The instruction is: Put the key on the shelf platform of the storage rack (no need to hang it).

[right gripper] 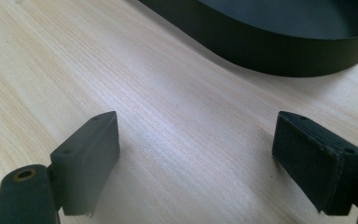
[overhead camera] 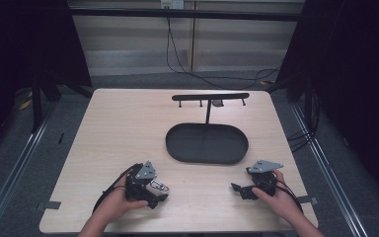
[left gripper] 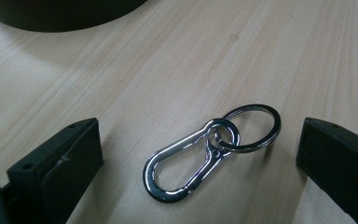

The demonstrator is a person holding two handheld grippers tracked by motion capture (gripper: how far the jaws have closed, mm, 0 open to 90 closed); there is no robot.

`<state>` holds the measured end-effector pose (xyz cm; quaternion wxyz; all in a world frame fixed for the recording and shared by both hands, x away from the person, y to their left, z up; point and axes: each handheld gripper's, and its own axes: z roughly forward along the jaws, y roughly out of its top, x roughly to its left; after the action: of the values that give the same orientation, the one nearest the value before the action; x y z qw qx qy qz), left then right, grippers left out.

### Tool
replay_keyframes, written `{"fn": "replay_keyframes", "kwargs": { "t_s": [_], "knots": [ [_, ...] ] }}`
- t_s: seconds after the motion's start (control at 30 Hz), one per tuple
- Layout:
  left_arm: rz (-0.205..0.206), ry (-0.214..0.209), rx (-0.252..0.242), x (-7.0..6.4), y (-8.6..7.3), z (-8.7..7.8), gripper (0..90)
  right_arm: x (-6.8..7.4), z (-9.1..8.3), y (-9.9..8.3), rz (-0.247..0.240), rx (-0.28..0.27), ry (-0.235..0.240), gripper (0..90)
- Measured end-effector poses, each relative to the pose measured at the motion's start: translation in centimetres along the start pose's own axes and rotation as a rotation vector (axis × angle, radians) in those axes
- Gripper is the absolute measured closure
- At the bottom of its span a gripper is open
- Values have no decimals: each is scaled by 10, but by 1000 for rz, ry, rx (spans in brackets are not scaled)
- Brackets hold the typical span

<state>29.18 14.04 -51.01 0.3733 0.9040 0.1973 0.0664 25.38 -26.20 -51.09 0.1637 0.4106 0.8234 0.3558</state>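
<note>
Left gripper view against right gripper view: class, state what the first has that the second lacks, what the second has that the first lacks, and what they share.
The left gripper view has a silver clip with a key ring linked to it, lying flat on the table between the left gripper's open jaws. The right gripper view has bare wood between the right gripper's open jaws, and looks into the black tray. Both share the pale wooden table and the tray's dark wall.

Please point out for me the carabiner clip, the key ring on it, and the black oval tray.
carabiner clip (left gripper: 186,164): left gripper view, on its gate side.
key ring (left gripper: 265,115): left gripper view, on its far wire.
black oval tray (overhead camera: 177,148): high view, on its left rim.
</note>
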Motion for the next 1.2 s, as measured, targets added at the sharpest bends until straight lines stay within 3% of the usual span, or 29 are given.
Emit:
{"fn": "replay_keyframes", "kwargs": {
  "t_s": [0.13, 0.27, 0.37, 0.4, 0.43, 0.47, 0.53, 0.67, 0.9, 0.93, 1.03, 1.07, 1.1, 1.2],
  "knots": [
    [2, 1, -1, 0, 0, -1, 5, 0, 0, 0, -1, -1, 0, 144],
    [-28, 17, 26, 1, 3, -6, 144, 0, 0, 0, -1, 0, 0, 144],
    [-42, 22, 45, 3, 4, -10, 170, 0, 0, 0, -1, 0, 0, 144],
    [-29, 19, 81, 3, 6, -11, 170, 0, 0, 0, -1, 0, 0, 144],
    [-29, 19, 81, 3, 6, -11, 170, 0, 0, 0, -1, 0, 0, 144],
    [-12, 12, 134, 5, 10, -13, 173, 0, 0, 0, -1, 0, 0, 143],
    [-29, 12, 147, 4, 12, -12, 176, 0, 0, 0, -1, 0, 0, 143],
    [-7, -7, 225, 3, 19, -14, 189, 0, 0, 0, -1, 0, 0, 144],
    [18, -28, 300, 3, 31, -11, 258, 0, 0, 0, -1, 0, 0, 144],
    [38, -27, 340, 3, 37, -10, 316, 0, 0, 0, -1, 0, 0, 144],
    [62, -32, 370, 1, 41, -9, 348, 0, 0, 0, -1, 0, 0, 144],
    [94, -52, 421, -1, 49, -6, 405, 0, 0, 0, -1, 0, 0, 144],
    [94, -52, 421, -1, 49, -6, 450, 0, 0, 0, -1, 0, 0, 144],
    [81, -73, 521, -4, 62, -1, 621, 0, 0, 0, -1, 0, 0, 144]
  ]
}}
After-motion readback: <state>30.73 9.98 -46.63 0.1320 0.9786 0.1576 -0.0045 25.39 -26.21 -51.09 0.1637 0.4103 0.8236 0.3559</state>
